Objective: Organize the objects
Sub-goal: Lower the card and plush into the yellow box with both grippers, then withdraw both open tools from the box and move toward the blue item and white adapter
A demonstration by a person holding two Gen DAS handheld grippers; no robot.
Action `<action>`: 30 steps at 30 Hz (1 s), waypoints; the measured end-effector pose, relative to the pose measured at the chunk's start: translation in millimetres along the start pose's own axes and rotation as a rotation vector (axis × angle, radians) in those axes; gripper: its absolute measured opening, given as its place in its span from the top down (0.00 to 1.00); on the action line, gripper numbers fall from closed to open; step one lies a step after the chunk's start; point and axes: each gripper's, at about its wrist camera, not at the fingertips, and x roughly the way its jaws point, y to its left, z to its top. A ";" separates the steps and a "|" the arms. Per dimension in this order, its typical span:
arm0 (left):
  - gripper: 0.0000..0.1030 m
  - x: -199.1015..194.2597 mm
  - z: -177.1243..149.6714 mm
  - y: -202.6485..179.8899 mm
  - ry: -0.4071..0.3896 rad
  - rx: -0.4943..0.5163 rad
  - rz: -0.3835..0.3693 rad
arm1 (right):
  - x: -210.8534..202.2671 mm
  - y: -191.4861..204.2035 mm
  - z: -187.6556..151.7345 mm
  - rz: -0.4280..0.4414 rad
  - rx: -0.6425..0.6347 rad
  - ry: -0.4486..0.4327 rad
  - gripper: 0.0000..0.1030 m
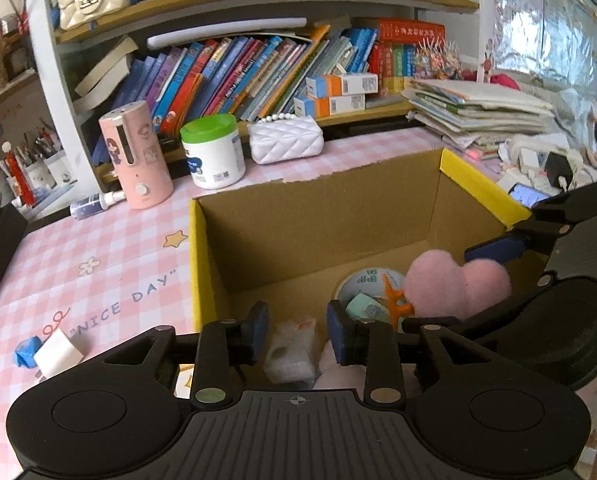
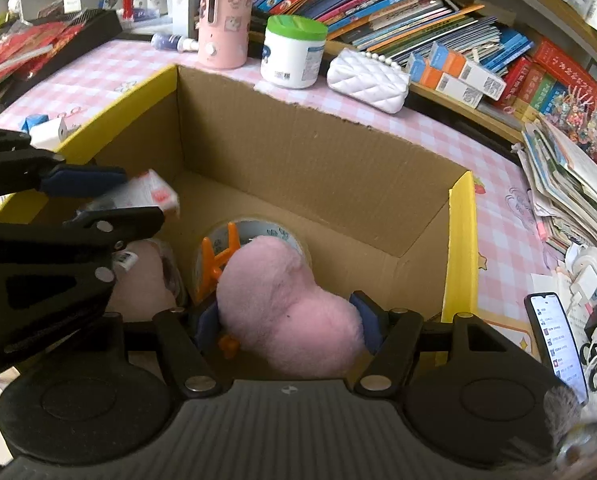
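The landmark is the cardboard box (image 2: 318, 152), open-topped with yellow-edged walls, standing on the pink checked tablecloth (image 1: 98, 248).

Gripper state:
- The right gripper (image 2: 286, 322) is inside the box, near its floor. Its 2 pads are clenched on the pink plush heart (image 2: 286, 300).
- The left gripper (image 1: 298, 332) is above the box's near left corner. A white packet (image 1: 290, 354) lies between its pads; in the left wrist view a gap shows on each side, so the fingers look released, though contact cannot be ruled out.

Already in the box: a tape roll (image 2: 254, 232), an orange clip (image 2: 218, 256) and a pale pink soft item (image 2: 146, 276) beside the heart.

Remaining outside the box, judged as candidates: a white charger block (image 1: 58, 354) and a blue scrap (image 1: 26, 352) left of the box; behind it, a pink dispenser (image 1: 138, 156), a green-lidded tub (image 1: 212, 152) and a white quilted purse (image 1: 286, 140).

Progress estimate: partly done. The heart is not yet released.
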 end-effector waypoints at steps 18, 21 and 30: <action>0.26 -88.1 -20.6 6.1 -0.189 -0.079 0.017 | -88.6 20.2 -38.4 -0.212 0.228 -0.262 0.26; 0.26 -97.1 -31.1 5.7 -0.192 -0.076 0.003 | -103.0 25.0 -50.2 -0.250 0.297 -0.284 0.25; 0.18 -114.9 -75.4 15.6 -0.138 -0.050 -0.009 | -117.4 59.4 -87.1 -0.308 0.410 -0.228 0.24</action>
